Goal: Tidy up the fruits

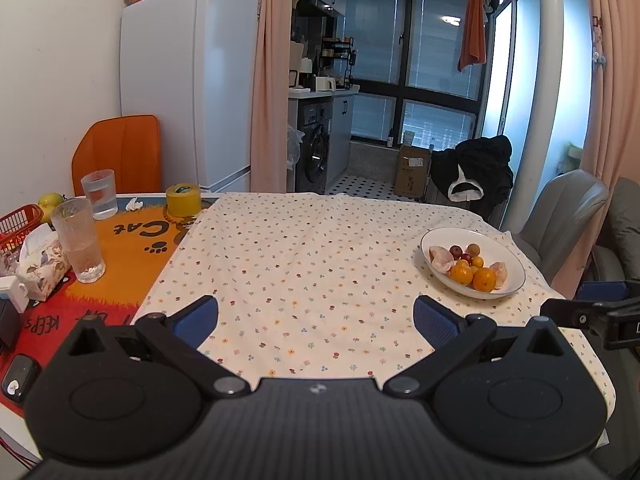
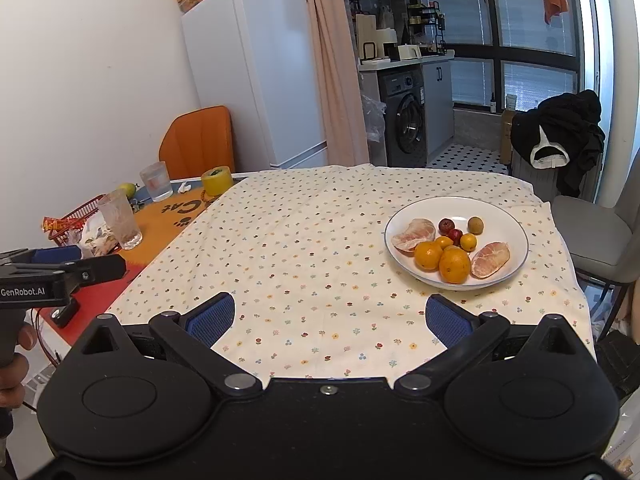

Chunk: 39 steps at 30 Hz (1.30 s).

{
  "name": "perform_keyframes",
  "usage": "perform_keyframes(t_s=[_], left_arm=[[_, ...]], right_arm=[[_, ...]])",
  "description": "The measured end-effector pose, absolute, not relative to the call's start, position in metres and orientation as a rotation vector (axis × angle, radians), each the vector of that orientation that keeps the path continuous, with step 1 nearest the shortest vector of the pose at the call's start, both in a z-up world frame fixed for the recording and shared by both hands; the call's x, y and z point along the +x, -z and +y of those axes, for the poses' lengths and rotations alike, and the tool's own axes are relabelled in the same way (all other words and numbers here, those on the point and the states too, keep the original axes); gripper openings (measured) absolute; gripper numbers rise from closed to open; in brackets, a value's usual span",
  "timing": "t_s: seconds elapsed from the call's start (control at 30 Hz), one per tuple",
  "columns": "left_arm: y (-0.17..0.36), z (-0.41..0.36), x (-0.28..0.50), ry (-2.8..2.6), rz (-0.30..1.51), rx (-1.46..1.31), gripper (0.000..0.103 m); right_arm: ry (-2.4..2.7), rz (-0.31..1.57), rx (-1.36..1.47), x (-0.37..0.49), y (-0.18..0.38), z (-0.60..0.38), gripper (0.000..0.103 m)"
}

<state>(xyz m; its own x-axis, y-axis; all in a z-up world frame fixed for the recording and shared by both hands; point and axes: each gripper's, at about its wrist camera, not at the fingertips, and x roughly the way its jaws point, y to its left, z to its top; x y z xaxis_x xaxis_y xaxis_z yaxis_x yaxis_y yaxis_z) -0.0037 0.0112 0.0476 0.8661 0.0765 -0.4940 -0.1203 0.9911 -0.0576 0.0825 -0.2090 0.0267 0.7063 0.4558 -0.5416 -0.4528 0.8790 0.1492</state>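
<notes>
Both claws gaped wide and empty: left gripper (image 1: pixel 316 320), right gripper (image 2: pixel 330 320), "GenRobot.AI" on the left one's side. Beyond, fruits (image 2: pixel 452 248) sat in the white bowl (image 2: pixel 508 220) on the floral cloth (image 2: pixel 304 240); farther left, "Cat" showed on the orange mat (image 1: pixel 132 236).

We see a table (image 2: pixel 60 336) under a floral cloth (image 2: pixel 320 248), a white bowl (image 2: pixel 516 256) on it. Beside it on an orange mat (image 2: pixel 160 240): two glasses (image 2: pixel 120 220), yellow tape (image 2: pixel 217 181), red basket (image 2: pixel 80 212).

red basket (image 1: pixel 18 220): cut by left edge | grey chair (image 2: pixel 600 236): cut by right edge
</notes>
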Motion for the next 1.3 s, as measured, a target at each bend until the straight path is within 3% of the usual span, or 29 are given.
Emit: perform_keyframes(t_s=[1.3], left_arm=[[-0.0377, 0.0068, 0.0028, -0.078, 0.535, -0.097, 0.103]], right_arm=[[-0.486, 0.615, -0.007, 0.0859, -0.0211, -0.2089, 0.103]])
